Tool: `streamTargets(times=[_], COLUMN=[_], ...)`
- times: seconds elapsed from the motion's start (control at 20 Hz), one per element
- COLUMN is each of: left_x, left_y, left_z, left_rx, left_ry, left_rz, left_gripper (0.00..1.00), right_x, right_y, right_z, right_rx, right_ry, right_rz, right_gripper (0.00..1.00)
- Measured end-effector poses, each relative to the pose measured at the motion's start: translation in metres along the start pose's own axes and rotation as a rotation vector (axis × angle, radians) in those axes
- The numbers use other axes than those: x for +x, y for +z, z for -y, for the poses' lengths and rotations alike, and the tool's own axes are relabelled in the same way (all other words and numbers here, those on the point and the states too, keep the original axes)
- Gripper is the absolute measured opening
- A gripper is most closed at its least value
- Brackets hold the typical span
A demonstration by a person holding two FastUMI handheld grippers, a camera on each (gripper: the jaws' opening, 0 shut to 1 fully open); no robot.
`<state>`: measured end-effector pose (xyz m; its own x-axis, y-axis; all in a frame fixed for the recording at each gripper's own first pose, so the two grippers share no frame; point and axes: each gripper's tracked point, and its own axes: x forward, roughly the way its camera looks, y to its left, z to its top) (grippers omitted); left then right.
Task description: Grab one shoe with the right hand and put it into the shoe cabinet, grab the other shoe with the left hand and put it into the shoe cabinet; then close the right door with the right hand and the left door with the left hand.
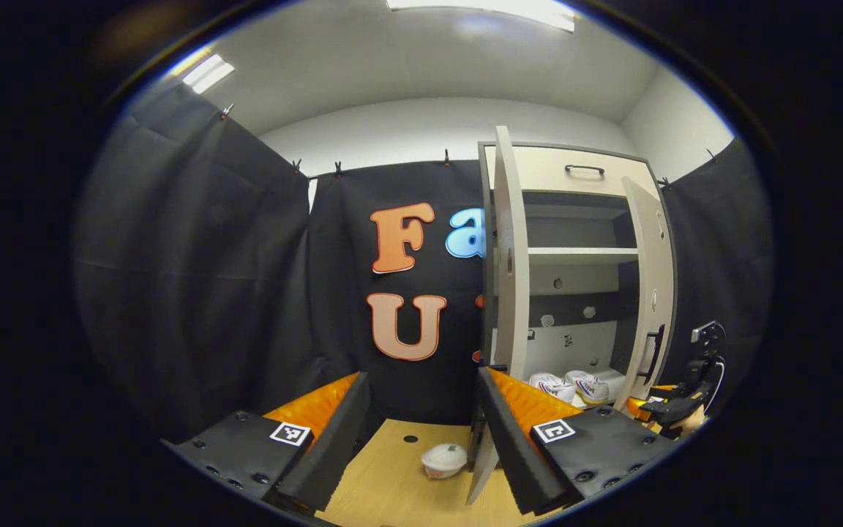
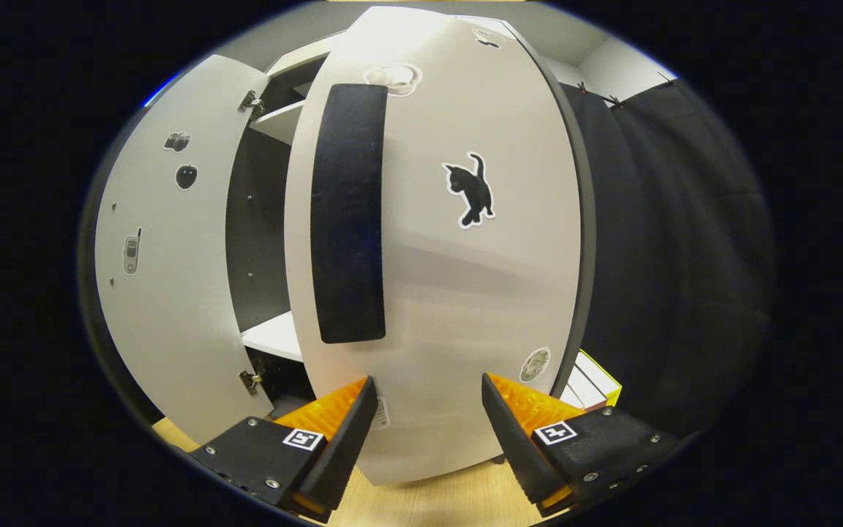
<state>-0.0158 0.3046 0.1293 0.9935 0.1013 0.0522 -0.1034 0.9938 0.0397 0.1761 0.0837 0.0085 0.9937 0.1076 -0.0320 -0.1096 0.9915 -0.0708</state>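
Now both shoes [image 1: 571, 386] sit inside the cabinet [image 1: 575, 219]; my right gripper [image 2: 425, 410], jaws wide, faces the right door [image 2: 465, 256] to push it shut.

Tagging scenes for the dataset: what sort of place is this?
Probably a staged recording booth, not a home: black cloth walls, a white shoe cabinet with both shoes inside, and a wood-look floor.

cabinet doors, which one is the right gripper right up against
The right door, the one with the black cat sticker and the long dark handle. It sits between the open right gripper fingers, while the left door swings away beside it.
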Motion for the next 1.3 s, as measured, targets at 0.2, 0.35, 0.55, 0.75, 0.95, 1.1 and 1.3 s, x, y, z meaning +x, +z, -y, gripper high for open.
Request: streamTargets(times=[0.2,0.35,0.55,0.75,0.95,1.1,1.3], left_x=[0.008,0.016,0.034,0.053,0.078,0.095,0.121], left_y=[-0.016,-0.028,-0.055,-0.084,-0.105,-0.114,-0.129], left_z=[-0.012,-0.014,-0.012,-0.007,-0.003,-0.002,-0.002], left_rx=[-0.009,-0.010,-0.029,-0.039,-0.038,-0.052,-0.053], left_ry=[0.001,-0.011,-0.046,-0.073,-0.092,-0.110,-0.122], left_rz=[-0.027,-0.044,-0.072,-0.124,-0.159,-0.162,-0.168], left_gripper=[0.95,0.95,0.95,0.95,0.96,0.95,0.95], right_x=[0.003,0.006,0.009,0.013,0.015,0.017,0.018], right_y=[-0.001,0.001,0.002,0.003,0.003,0.003,0.005], right_z=[-0.001,-0.002,-0.003,-0.004,-0.004,-0.004,-0.003], right_rx=[0.046,0.013,0.004,0.007,0.016,0.026,0.020], right_ry=[-0.007,-0.033,-0.057,-0.084,-0.109,-0.120,-0.137], right_rz=[-0.016,-0.010,-0.015,-0.004,0.003,0.006,0.007], right_gripper=[0.89,0.89,0.89,0.89,0.89,0.89,0.89])
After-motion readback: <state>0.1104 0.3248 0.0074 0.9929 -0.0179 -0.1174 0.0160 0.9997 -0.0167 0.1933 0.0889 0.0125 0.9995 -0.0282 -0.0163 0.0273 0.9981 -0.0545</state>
